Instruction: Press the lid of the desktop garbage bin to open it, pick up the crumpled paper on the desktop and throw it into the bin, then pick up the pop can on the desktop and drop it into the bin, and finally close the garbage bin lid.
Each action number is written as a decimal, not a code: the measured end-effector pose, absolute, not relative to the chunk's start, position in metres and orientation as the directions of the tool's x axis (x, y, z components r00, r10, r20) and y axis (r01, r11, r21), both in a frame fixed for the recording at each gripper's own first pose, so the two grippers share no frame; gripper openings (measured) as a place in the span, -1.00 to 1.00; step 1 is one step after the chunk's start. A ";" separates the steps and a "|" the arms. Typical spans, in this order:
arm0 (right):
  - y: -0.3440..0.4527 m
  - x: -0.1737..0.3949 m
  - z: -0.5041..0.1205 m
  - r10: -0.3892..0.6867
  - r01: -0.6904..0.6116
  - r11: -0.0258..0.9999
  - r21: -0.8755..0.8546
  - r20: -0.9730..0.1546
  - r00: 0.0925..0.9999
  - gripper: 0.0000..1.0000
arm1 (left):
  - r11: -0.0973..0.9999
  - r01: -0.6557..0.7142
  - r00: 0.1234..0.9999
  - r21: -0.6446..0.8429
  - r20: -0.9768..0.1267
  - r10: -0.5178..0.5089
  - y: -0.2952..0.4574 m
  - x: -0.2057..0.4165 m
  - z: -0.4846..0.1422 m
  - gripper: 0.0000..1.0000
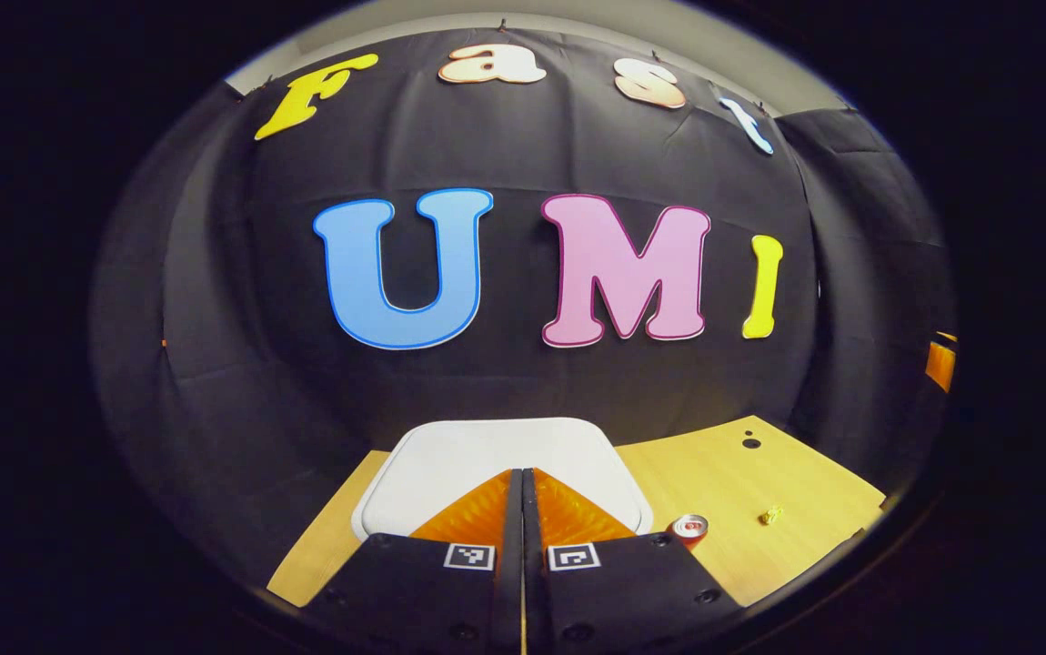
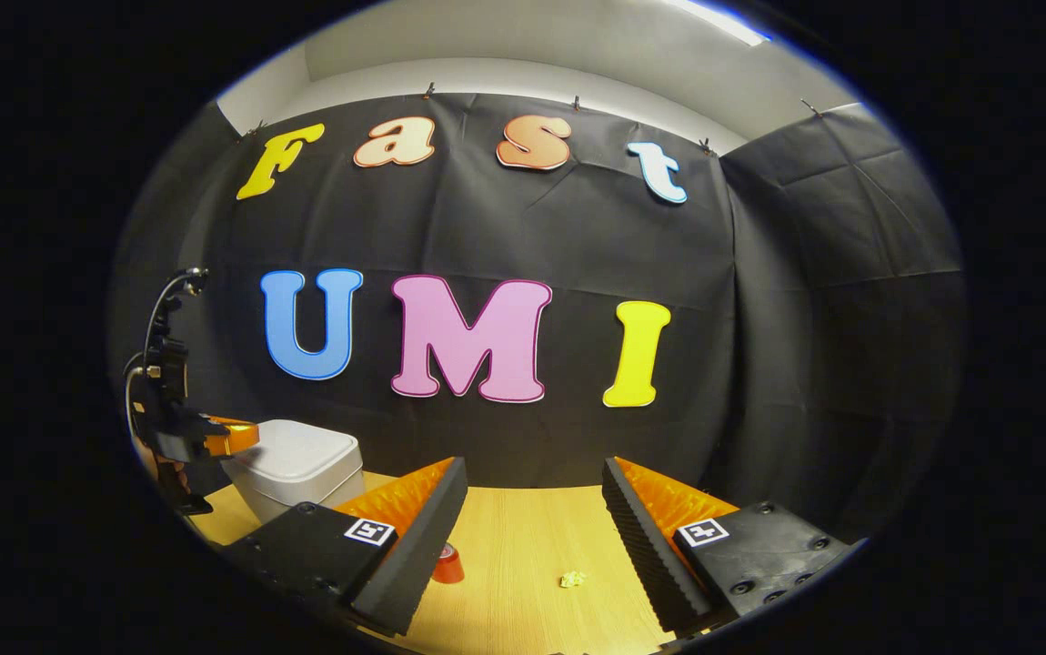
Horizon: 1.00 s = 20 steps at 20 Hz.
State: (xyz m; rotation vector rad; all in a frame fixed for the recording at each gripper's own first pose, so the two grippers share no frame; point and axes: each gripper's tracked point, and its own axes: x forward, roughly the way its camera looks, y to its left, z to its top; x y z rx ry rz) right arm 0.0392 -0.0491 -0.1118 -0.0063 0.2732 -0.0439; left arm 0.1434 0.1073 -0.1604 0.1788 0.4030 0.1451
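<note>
White, smooth plastic with rounded corners: the lid of the squat desktop garbage bin lies flat and closed, so the first press looks not yet done. The left tongs are clenched, their two ridged pads meeting with nothing between them, poised just above the lid's near edge; in the right gripper view those same tongs hang over the bin's left side. Whether they touch the lid I cannot tell.

The right tongs are released, their ribbed pads spread wide apart and holding nothing, above the pale wood-grain bench.

Everything else is left, by my reading. The small crumpled yellowish paper lies on the bare bench between those spread fingers. The red cylindrical metal pop can stands upright just beside the right tongs' left finger, near the bin; its shiny silver top shows in the left gripper view, with the paper farther right.
</note>
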 end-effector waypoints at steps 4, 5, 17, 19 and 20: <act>-0.049 0.041 -0.118 -0.037 0.036 0.999 -0.007 -0.287 0.957 0.93 | 0.974 -0.103 0.894 0.204 -0.409 0.180 0.118 0.149 -0.178 -0.86; -0.049 0.042 -0.119 -0.039 0.039 0.999 -0.004 -0.291 0.956 0.94 | 0.975 -0.104 0.888 0.197 -0.423 0.180 0.119 0.148 -0.182 -0.86; -0.053 0.041 -0.129 -0.046 0.063 0.997 0.042 -0.326 0.944 0.92 | 0.963 -0.031 0.928 0.268 -0.351 0.128 0.118 0.147 -0.182 -0.85; -0.053 0.037 -0.128 -0.048 0.064 0.997 0.039 -0.325 0.944 0.92 | 0.963 -0.050 0.923 0.265 -0.356 0.146 0.119 0.149 -0.178 -0.87; -0.054 0.035 -0.126 -0.048 0.063 0.997 0.035 -0.321 0.946 0.92 | 0.970 -0.064 0.923 0.236 -0.356 0.147 0.114 0.149 -0.174 -0.87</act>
